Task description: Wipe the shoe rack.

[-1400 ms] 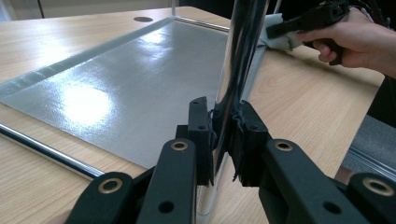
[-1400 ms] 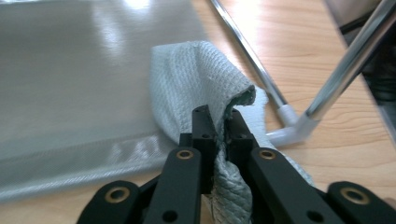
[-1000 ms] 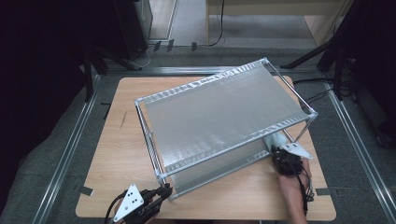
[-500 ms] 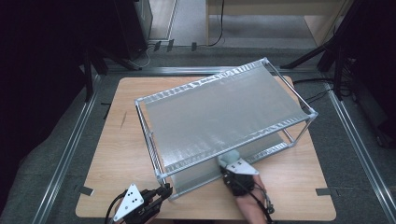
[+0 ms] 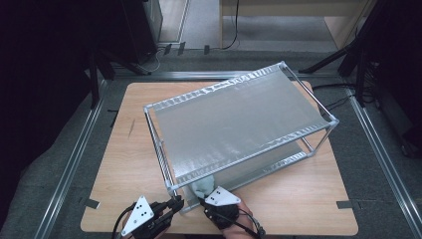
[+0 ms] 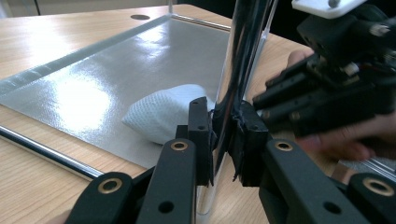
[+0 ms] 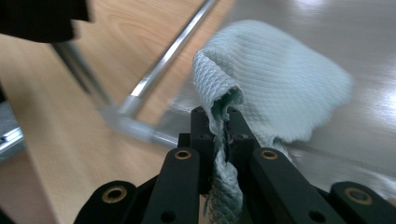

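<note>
Cloth [image 7: 275,88]: soft, light, being pinched at a bunched fold by right gripper [image 7: 218,128], near lower shelf's [image 6: 93,84] front corner.
Rack post [image 6: 240,60]: stiff, slippery chrome, being clamped by left gripper [image 6: 223,135].

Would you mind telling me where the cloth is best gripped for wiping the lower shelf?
At its bunched near edge, from the open front of the rack, as the right gripper has it. The cloth lies puffed on the lower shelf, and that gathered fold fits between the jaws.

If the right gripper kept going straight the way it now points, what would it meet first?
Probably the lower shelf sheet: the right gripper, shut on the cloth, points across that silvery surface. Nothing else stands in that line as far as the right gripper view shows; depth is unclear.
</note>
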`<state>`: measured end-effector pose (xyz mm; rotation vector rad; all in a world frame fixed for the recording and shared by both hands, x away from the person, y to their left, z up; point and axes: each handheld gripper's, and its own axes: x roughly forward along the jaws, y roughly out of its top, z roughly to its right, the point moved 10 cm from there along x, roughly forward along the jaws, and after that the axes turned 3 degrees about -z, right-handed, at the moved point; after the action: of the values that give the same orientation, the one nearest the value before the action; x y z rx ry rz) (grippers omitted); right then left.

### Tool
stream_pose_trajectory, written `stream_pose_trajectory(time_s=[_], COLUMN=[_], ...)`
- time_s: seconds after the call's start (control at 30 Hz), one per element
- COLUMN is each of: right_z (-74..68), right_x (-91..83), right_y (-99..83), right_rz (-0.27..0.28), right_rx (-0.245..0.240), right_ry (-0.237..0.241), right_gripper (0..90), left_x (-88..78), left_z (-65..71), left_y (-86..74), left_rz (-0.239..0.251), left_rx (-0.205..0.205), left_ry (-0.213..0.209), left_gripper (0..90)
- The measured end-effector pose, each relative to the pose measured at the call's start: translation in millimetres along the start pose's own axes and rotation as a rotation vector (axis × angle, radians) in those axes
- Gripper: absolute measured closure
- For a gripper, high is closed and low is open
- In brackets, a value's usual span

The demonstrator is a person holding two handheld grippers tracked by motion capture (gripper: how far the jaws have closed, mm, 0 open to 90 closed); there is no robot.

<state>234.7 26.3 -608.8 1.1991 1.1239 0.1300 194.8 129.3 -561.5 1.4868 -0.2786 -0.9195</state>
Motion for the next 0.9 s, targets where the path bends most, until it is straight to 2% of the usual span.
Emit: stream_pose_trajectory(time_s=[0.07,0.1,0.17,0.23,0.37,0.47,0.57,0.67,0.73,0.8,0.83,0.9], right_z=[17.7,27.9,53.7,78.2,127.1,168.5,213.6,252.5,271.3,283.3,286.6,284.5], right_x=[-5.8,-9.0,-15.7,-23.4,-40.6,-57.0,-75.3,-94.6,-106.4,-115.6,-117.9,-115.3], right_y=[-2.0,-3.0,-8.0,-11.7,-19.3,-26.3,-35.3,-43.7,-48.9,-53.5,-56.0,-58.5], right_rz=[-0.009,-0.012,-0.03,-0.032,-0.042,-0.047,-0.032,-0.025,-0.035,-0.031,-0.03,-0.026], right_rx=[-0.007,0.004,-0.019,0.025,0.083,0.13,0.219,0.275,0.293,0.321,0.336,0.353], right_ry=[-0.052,-0.07,-0.153,-0.186,-0.286,-0.383,-0.467,-0.589,-0.678,-0.737,-0.75,-0.721], right_gripper=[85.3,85.2,85.2,85.3,85.3,85.4,85.3,85.0,84.7,85.6,86.6,87.3], left_x=[0.0,0.0,0.0,0.0,0.3,0.2,0.1,-0.1,-0.2,0.0,0.1,0.3], left_z=[-0.1,-0.1,-0.1,-0.1,-0.5,-0.5,-0.7,-1.0,-1.1,-1.5,-1.5,-1.5], left_y=[-0.1,-0.1,-0.1,0.0,0.3,0.2,0.2,-0.1,-0.1,0.0,0.1,0.2], left_rz=[0.0,0.001,0.0,0.0,0.001,0.001,0.001,-0.001,-0.001,0.001,0.001,0.001], left_rx=[0.002,0.002,0.003,0.003,0.001,-0.001,0.002,0.004,0.004,0.003,0.001,0.0], left_ry=[0.0,-0.001,-0.002,-0.001,0.002,0.001,0.0,0.0,0.0,0.001,0.001,0.002], left_gripper=[80.3,80.3,80.3,80.3,80.3,80.3,80.3,80.3,80.3,80.3,80.3,80.3])
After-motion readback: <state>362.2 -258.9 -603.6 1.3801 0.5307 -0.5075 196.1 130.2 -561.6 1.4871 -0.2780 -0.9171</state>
